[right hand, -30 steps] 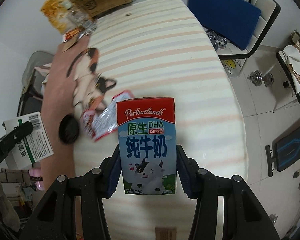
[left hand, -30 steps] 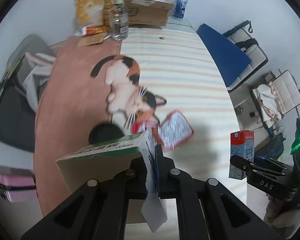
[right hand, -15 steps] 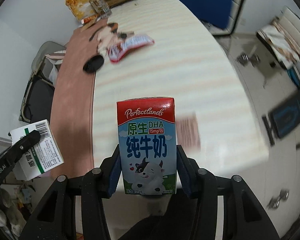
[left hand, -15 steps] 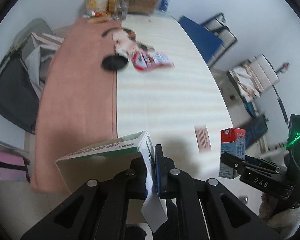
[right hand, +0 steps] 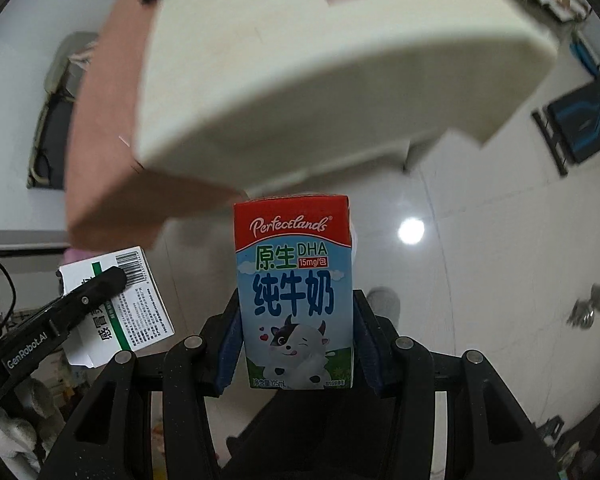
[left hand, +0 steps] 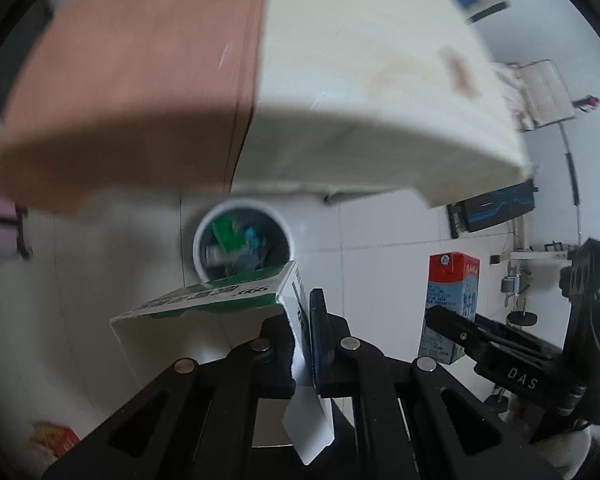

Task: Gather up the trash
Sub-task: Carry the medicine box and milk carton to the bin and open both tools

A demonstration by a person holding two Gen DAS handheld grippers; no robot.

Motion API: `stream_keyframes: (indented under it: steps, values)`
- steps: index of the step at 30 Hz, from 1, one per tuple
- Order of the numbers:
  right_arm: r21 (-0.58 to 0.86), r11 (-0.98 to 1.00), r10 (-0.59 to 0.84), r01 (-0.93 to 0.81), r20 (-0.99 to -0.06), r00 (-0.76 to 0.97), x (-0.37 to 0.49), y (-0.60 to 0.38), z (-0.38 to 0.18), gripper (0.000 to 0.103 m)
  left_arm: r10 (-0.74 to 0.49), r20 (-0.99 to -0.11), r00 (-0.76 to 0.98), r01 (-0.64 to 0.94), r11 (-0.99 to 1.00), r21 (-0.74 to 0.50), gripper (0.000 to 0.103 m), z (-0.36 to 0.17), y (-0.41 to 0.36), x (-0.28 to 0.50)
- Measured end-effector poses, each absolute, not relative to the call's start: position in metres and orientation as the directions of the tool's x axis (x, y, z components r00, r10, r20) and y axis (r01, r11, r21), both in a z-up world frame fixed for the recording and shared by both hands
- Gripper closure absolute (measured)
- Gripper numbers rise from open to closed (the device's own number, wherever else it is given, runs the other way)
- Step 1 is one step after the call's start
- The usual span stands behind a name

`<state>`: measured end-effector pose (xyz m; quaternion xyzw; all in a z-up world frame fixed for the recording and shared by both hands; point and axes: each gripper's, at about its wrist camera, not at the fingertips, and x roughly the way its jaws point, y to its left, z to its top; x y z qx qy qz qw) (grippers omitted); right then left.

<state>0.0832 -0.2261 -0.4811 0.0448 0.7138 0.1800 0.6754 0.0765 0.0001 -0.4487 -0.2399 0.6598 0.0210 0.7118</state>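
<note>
My left gripper (left hand: 302,332) is shut on the wall of an open green-and-white cardboard box (left hand: 204,304), held above the floor; the box also shows in the right wrist view (right hand: 132,308). My right gripper (right hand: 296,332) is shut on an upright red-and-blue milk carton (right hand: 294,292), which also shows in the left wrist view (left hand: 450,304). A white round trash bin (left hand: 242,240) with several bits of trash inside stands on the floor under the table edge, just beyond the box. In the right wrist view the carton hides the bin.
The table (left hand: 340,80) with its cream and pink cloths hangs over the top of both views. The white tiled floor (right hand: 480,280) lies below. A dark mat (left hand: 496,208) and small dumbbells (right hand: 588,308) sit at the right. A red-yellow wrapper (left hand: 56,436) lies at lower left.
Both grippers have pulled back off the table and tilted down with their loads. The tabletop slid up out of view; the floor and trash bin came into sight.
</note>
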Motion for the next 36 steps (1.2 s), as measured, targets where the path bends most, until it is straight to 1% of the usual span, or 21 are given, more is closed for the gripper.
stream_keyframes:
  steps: [2, 8, 11, 12, 14, 15, 16, 17, 18, 19, 20, 21, 22, 25, 27, 31, 36]
  values:
    - [0.326, 0.930, 0.310, -0.167, -0.944, -0.117, 0.078, -0.227, -0.525, 0.051, -0.304, -0.948, 0.097, -0.382, 0.868, -0.317, 0.100, -0.494, 0.002, 0.075]
    - [0.336, 0.929, 0.315, -0.156, -0.938, -0.141, 0.083, -0.215, -0.645, 0.051, -0.337, -0.940, 0.046, -0.449, 0.834, -0.321, 0.099, -0.614, 0.011, 0.084]
    - [0.344, 0.924, 0.322, -0.168, -0.935, -0.146, 0.095, -0.200, -0.699, 0.051, -0.349, -0.937, 0.022, -0.470, 0.823, -0.318, 0.097, -0.666, 0.015, 0.086]
    - [0.346, 0.923, 0.323, -0.170, -0.935, -0.148, 0.100, -0.195, -0.716, 0.051, -0.341, -0.940, 0.009, -0.470, 0.828, -0.305, 0.094, -0.682, 0.016, 0.087]
    - [0.354, 0.919, 0.327, -0.175, -0.931, -0.164, 0.109, -0.187, -0.750, 0.051, -0.318, -0.948, -0.012, -0.465, 0.841, -0.277, 0.076, -0.711, 0.017, 0.088]
    - [0.360, 0.917, 0.331, -0.174, -0.928, -0.174, 0.111, -0.183, -0.761, 0.051, -0.317, -0.948, -0.015, -0.466, 0.841, -0.274, 0.046, -0.722, 0.018, 0.089]
    - [0.371, 0.914, 0.340, -0.166, -0.921, -0.190, 0.112, -0.181, -0.782, 0.050, -0.317, -0.948, -0.017, -0.468, 0.841, -0.273, 0.024, -0.733, 0.019, 0.089]
    - [0.381, 0.911, 0.347, -0.160, -0.916, -0.201, 0.113, -0.180, -0.796, 0.050, -0.314, -0.949, -0.017, -0.470, 0.841, -0.270, 0.020, -0.743, 0.020, 0.089]
    - [0.389, 0.908, 0.354, -0.156, -0.911, -0.209, 0.114, -0.177, -0.804, 0.049, -0.311, -0.950, -0.019, -0.471, 0.841, -0.266, 0.020, -0.750, 0.020, 0.087]
    - [0.400, 0.903, 0.362, -0.156, -0.904, -0.226, 0.114, -0.175, -0.820, 0.048, -0.309, -0.951, -0.027, -0.474, 0.841, -0.260, 0.017, -0.757, 0.021, 0.087]
    - [0.402, 0.902, 0.363, -0.159, -0.903, -0.228, 0.116, -0.175, -0.826, 0.045, -0.307, -0.951, -0.031, -0.478, 0.840, -0.256, 0.012, -0.763, 0.022, 0.084]
    - [0.410, 0.897, 0.370, -0.164, -0.900, -0.229, 0.115, -0.175, -0.834, 0.030, -0.303, -0.952, -0.035, -0.481, 0.840, -0.250, 0.002, -0.767, 0.023, 0.083]
    - [0.413, 0.895, 0.371, -0.170, -0.899, -0.232, 0.117, -0.172, -0.838, 0.018, -0.297, -0.954, -0.035, -0.482, 0.841, -0.244, 0.001, -0.766, 0.024, 0.081]
    - [0.382, 0.904, 0.339, -0.192, -0.914, -0.222, 0.117, -0.174, -0.845, 0.014, -0.255, -0.966, -0.033, -0.482, 0.851, -0.208, 0.001, -0.763, 0.026, 0.078]
    - [0.353, 0.913, 0.312, -0.205, -0.927, -0.207, 0.116, -0.173, -0.844, 0.009, -0.219, -0.976, -0.018, -0.479, 0.858, -0.184, 0.001, -0.761, 0.029, 0.074]
    - [0.282, 0.923, 0.244, -0.261, -0.955, -0.168, 0.114, -0.177, -0.831, 0.008, -0.111, -0.994, 0.010, -0.465, 0.880, -0.103, 0.001, -0.747, 0.034, 0.068]
    - [0.229, 0.922, 0.198, -0.312, -0.972, -0.130, 0.110, -0.178, -0.807, 0.008, -0.041, -0.999, -0.016, -0.467, 0.884, -0.029, 0.001, -0.735, 0.036, 0.057]
